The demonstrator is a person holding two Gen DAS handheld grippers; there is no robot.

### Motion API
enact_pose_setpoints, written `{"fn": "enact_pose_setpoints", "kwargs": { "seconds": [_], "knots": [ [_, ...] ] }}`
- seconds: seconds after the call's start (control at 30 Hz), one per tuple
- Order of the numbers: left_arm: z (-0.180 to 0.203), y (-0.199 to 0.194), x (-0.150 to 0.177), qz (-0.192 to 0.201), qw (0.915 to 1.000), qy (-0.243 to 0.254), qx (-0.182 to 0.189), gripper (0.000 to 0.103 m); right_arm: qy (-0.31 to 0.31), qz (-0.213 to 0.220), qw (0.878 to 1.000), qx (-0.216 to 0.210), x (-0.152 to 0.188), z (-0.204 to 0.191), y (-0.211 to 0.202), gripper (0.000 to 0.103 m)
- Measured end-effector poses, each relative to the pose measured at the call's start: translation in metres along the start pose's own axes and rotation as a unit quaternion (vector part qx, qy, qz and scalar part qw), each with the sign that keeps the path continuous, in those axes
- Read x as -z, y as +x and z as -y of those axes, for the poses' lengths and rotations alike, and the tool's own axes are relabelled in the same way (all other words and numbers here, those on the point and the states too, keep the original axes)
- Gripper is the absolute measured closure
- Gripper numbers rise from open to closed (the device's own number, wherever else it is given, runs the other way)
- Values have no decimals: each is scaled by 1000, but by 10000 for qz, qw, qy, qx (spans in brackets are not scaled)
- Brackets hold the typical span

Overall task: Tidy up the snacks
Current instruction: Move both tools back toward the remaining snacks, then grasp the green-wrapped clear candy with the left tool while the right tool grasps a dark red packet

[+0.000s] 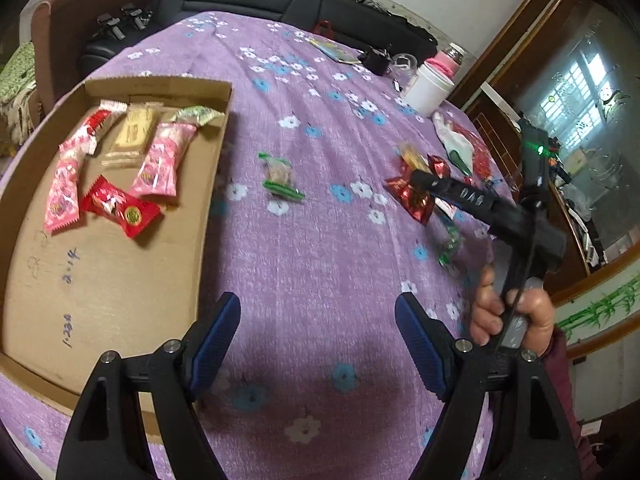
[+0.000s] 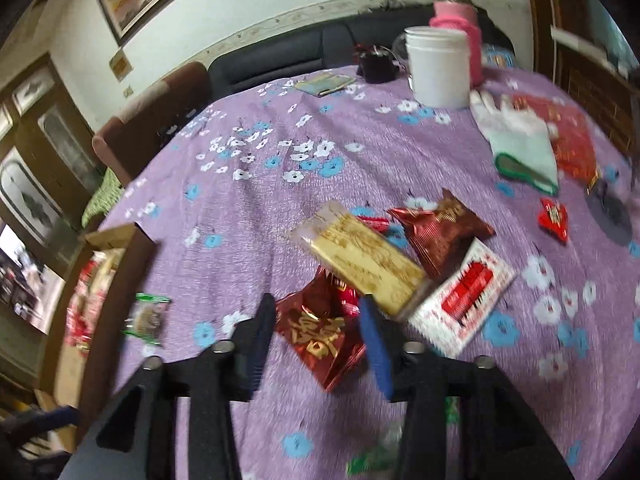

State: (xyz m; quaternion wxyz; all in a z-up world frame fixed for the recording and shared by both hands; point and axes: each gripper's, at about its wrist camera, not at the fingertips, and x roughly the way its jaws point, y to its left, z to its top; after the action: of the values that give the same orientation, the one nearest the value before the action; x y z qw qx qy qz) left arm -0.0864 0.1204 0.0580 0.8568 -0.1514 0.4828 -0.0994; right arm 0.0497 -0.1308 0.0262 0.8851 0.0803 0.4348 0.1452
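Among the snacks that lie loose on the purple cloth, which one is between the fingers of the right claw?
The dark red packet with gold characters. It lies between the fingers of the right claw; the yellow biscuit pack and the white-and-red packet lie beyond them.

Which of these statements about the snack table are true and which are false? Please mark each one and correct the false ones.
1. The cardboard tray already holds several wrapped snacks. True.
2. The left gripper grips a snack. False: its jaws stand open over bare tablecloth.
3. A white tub stands on the table's far side. True.
4. The green-wrapped candy lies inside the tray. False: it lies on the cloth beside the tray.
5. The right gripper hovers over a dark red packet. True.
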Motion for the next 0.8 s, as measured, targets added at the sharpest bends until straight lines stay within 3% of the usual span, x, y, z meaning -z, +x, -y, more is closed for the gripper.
{"fn": "enact_pose_setpoints", "kwargs": {
  "seconds": [0.1,0.2,0.33,0.5,0.67,0.7,0.77,0.8],
  "knots": [
    [5,7,-12,-1,9999,81,-131,24,-241,-10,9997,56,3,-2,8,53],
    [14,21,-28,22,9994,233,-238,24,-220,-85,9997,0,4,-1,12,75],
    [29,49,-55,-30,9977,470,-489,24,-58,-80,9999,-128,6,4,8,77],
    [41,88,-82,32,9850,1126,-1308,24,77,-79,9995,-281,7,12,1,77],
    [28,108,-91,-45,9792,1156,-1666,26,119,-75,9994,-313,7,14,0,77],
    [26,112,-89,-119,9799,1151,-1626,31,113,-80,9994,-309,7,13,0,77],
    [24,121,-87,-262,9776,1277,-1655,72,102,-77,9995,-303,7,13,1,77],
    [26,120,-87,-221,9788,1320,-1549,73,106,-76,9994,-307,7,13,1,77]
  ]
}}
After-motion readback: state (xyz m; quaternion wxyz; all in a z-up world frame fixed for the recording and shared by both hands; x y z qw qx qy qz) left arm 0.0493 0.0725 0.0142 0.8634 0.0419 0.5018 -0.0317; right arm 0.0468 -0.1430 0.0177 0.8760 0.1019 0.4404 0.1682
